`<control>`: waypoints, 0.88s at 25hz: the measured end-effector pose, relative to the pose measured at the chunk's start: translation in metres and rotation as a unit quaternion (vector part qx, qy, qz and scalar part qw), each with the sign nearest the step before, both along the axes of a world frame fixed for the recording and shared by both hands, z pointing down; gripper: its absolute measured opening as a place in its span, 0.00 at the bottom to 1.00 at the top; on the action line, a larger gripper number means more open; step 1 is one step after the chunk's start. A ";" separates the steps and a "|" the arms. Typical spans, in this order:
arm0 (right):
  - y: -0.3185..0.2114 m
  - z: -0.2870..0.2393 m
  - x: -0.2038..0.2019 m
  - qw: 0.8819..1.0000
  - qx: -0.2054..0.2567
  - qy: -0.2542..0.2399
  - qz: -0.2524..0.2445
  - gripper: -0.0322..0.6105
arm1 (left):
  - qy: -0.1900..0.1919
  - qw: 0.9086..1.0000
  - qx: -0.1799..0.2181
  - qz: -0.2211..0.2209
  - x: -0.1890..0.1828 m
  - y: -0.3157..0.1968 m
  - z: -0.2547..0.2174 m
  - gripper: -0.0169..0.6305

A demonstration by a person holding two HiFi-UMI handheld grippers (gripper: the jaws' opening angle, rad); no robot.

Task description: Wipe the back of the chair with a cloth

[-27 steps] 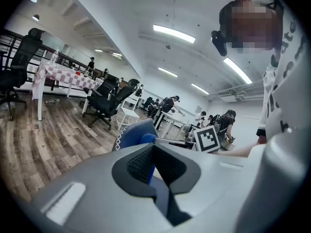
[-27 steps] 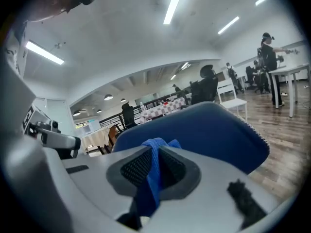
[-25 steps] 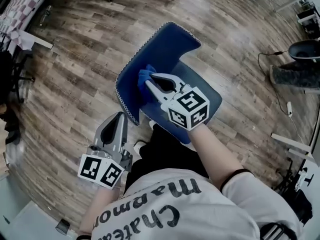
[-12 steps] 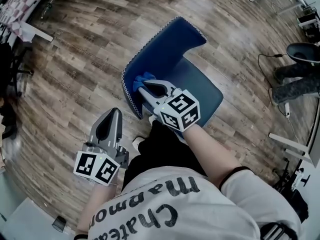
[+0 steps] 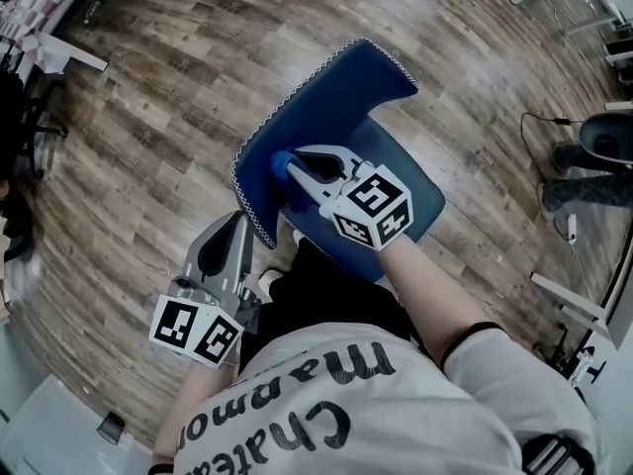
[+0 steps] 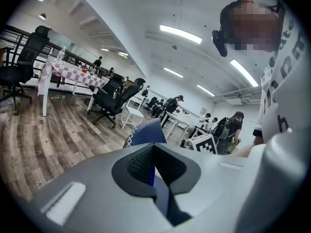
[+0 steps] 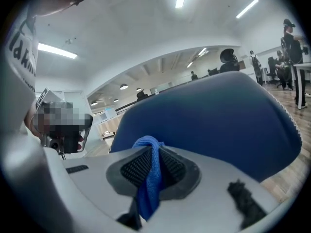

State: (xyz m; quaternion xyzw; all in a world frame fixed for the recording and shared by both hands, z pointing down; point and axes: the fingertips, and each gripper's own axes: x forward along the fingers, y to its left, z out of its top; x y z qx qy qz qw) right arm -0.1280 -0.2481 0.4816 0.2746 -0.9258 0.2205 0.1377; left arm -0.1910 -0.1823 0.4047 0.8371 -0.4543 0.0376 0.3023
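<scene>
1. Our right gripper (image 5: pixel 294 164) is clamped on the cloth (image 7: pixel 151 178). A blue fold stands up between the ribbed pads, and the rest hangs down behind them.
2. Our left gripper (image 6: pixel 153 169) has its jaws drawn together with nothing between them. It hangs at the near left, close to the chair's edge but apart from it.
3. The cloth sits at the near-left part of the chair back (image 5: pixel 331 92), just inside the white-stitched edge, and looks pressed against it.
4. We judge the cloth to be light, soft and limp. It bunches instead of holding a shape, so a grip on a gathered fold, as we have now, leaves a wad at the tips to rub with. A loose corner would likely slip out or drag.
5. The back looks like a stiff, smooth blue shell. We expect the cloth to slide easily over it, while a hard push could shift the chair on the wood floor (image 5: pixel 138 127).
6. The seat (image 5: pixel 410 191) lies to the right of the tongs.
7. We see no container in any view.
</scene>
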 end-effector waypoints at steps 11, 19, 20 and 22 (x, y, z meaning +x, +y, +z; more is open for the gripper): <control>-0.035 0.015 0.045 0.997 0.026 0.063 0.030 0.13 | 0.005 1.000 -0.022 -0.008 0.012 -0.006 0.009 0.03; -0.083 0.018 0.095 0.988 0.046 0.114 0.095 0.13 | -0.005 0.999 -0.026 -0.024 0.002 -0.004 0.009 0.03; -0.086 0.018 0.098 0.987 0.049 0.119 0.097 0.13 | -0.007 0.999 -0.027 -0.028 0.000 -0.003 0.009 0.03; -0.091 0.019 0.103 0.986 0.050 0.124 0.104 0.13 | -0.009 0.999 -0.029 -0.035 -0.006 -0.002 0.010 0.03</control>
